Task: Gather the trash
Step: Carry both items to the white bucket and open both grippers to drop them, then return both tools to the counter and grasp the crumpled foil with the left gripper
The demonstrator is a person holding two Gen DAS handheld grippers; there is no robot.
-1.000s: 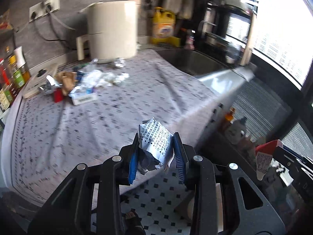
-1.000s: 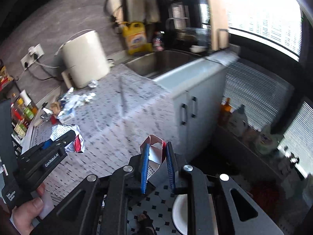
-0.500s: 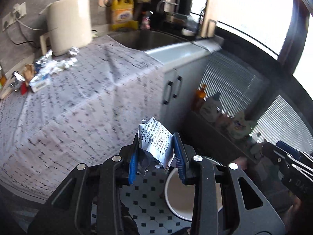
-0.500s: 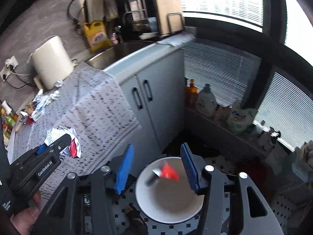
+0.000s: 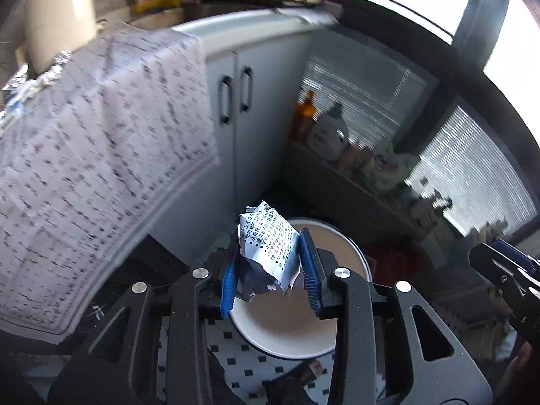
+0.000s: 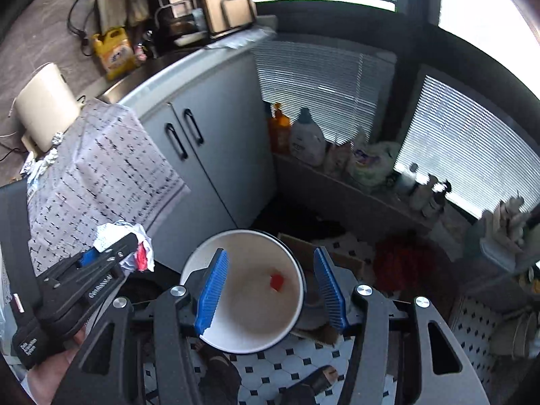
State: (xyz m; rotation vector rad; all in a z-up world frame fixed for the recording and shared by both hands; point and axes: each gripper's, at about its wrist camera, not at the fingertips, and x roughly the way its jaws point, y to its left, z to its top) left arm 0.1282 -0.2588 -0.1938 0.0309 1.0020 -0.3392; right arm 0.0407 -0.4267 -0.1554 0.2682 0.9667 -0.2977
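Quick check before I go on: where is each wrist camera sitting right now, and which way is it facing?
Left wrist: on the left gripper, tilted down at the white bin; its fingers clamp a crumpled printed wrapper.
Right wrist: on the right gripper, tilted down over the bin, empty jaws just opened, a red scrap inside; a hand shows.
Shared: bin, grey cabinet doors, each other's gripper.

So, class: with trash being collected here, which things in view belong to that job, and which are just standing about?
Part of the job:
- crumpled printed wrapper, gripped in the left tool
- white bin on the floor
- red scrap lying in it
- right tool, open over the bin
- leftover litter on the counter

Standing about:
- yellow jug
- orange bottle
- cupboard doors
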